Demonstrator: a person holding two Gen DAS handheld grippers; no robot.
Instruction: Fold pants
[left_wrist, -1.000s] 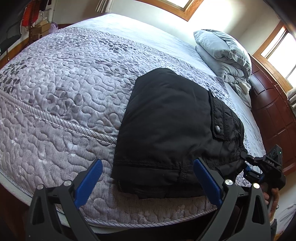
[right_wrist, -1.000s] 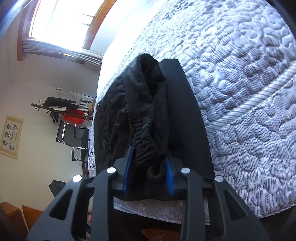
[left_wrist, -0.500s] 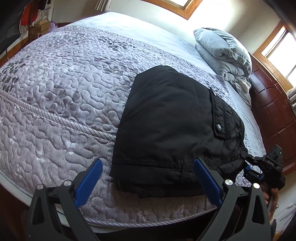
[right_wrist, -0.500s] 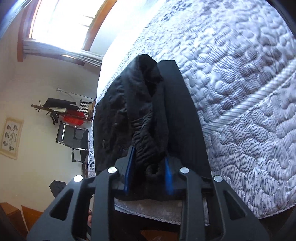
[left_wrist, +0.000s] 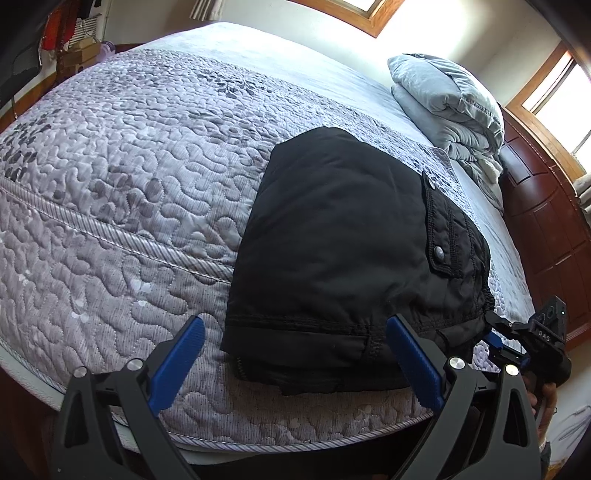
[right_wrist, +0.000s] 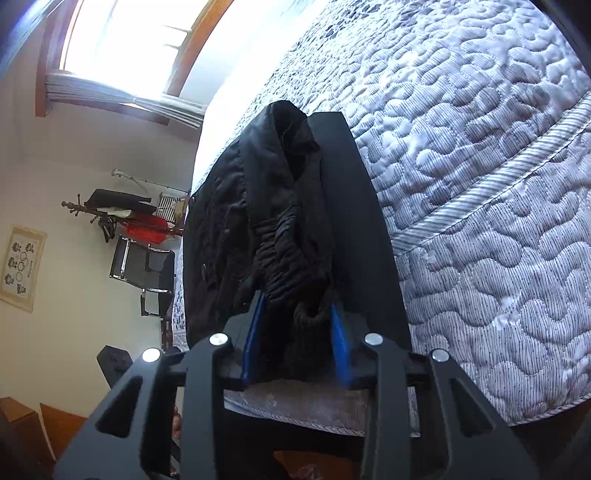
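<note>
One pair of black pants (left_wrist: 340, 236) lies folded into a thick packet near the foot edge of the bed, on the grey quilted bedspread (left_wrist: 122, 206), snap-buttoned pocket flap facing up. Its bunched elastic waistband corner is pinched between the blue pads of the right gripper (right_wrist: 295, 314), while the left gripper (left_wrist: 295, 347) hangs over the near hem with its jaws spread wide, holding nothing. Beyond the packet sit a stack of grey pillows (left_wrist: 447, 99) and a dark wooden headboard (left_wrist: 546, 221); the right wrist view shows a black chair (right_wrist: 144, 273) by the wall.
</note>
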